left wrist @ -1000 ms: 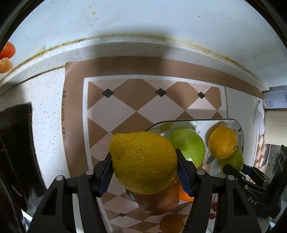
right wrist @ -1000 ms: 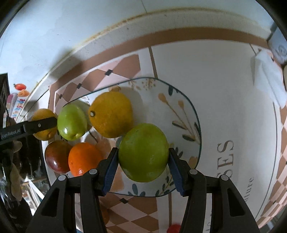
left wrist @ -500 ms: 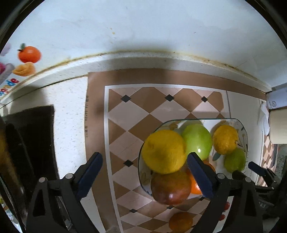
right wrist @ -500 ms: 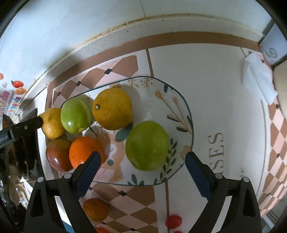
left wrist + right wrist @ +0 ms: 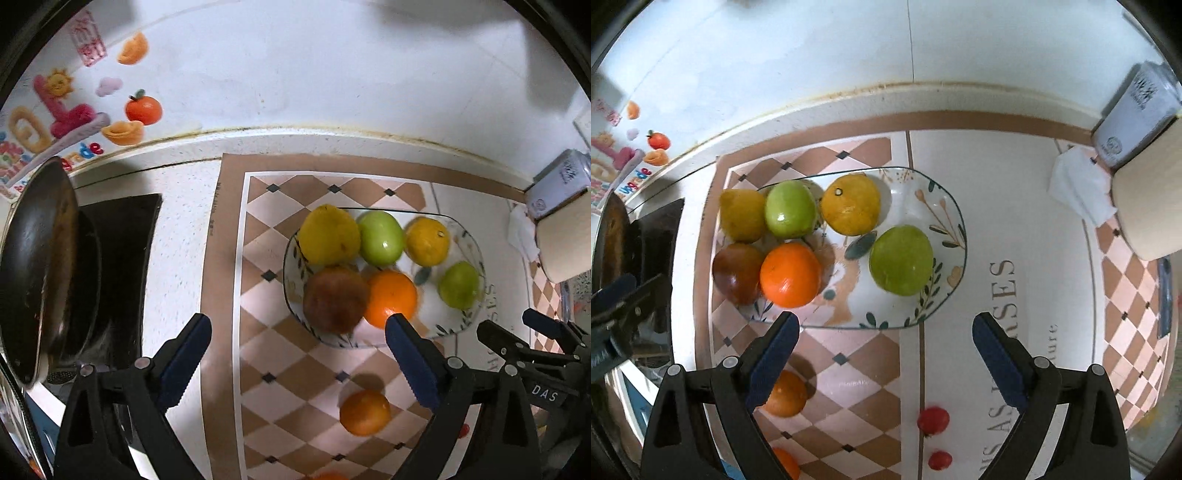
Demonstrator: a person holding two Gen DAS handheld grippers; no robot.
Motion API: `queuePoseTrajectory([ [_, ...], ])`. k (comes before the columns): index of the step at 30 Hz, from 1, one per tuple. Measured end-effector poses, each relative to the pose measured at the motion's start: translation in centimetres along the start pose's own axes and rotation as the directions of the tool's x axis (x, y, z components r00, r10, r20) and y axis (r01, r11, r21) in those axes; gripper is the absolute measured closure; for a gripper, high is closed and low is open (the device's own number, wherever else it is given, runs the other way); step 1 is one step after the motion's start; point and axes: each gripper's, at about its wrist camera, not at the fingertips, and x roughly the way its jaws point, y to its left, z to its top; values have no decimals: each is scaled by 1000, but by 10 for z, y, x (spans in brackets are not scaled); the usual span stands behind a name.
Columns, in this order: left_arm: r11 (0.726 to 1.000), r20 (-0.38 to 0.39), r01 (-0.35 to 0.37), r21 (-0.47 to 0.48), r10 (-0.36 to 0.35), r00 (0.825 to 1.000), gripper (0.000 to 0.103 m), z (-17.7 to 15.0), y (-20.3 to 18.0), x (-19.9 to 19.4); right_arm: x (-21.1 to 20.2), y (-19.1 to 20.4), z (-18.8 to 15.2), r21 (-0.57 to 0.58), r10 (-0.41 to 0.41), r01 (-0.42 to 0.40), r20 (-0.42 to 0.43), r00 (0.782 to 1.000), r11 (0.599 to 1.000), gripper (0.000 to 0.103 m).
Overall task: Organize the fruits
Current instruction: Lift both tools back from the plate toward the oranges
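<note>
Partly, orange point(image 5: 785, 393) hid by right gripper point(image 5: 885, 354).

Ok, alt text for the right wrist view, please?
Open right gripper above a floral plate holding six fruits: two green, two yellow, an orange, a dark red one. More oranges and small red fruits lie on the checkered mat.

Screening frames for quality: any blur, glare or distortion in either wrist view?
Left wrist view: motion blur smears the brown fruit and orange on the plate; fisheye bends the counter edge. Right wrist view: sharper, with small glare spots on the green apple; dark vignette at the corners.
</note>
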Motion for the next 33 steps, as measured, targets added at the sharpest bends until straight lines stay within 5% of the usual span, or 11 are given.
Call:
queuePoseTrajectory([
  [22, 999, 232, 22, 34, -29, 972, 7, -94, -20, -125, -146, 11, -98, -35, -8, 18, 264, 964, 999, 6],
  [28, 999, 221, 26, 31, -32, 975, 7, -108, -24, -127, -159, 10, -109, -20, 19, -14, 281, 959, 1000, 6],
  [33, 999, 92, 25, 37, -28, 995, 0, -121, -23, -89, -137, 1, -112, 6, 66, -70, 232, 970, 998, 6],
])
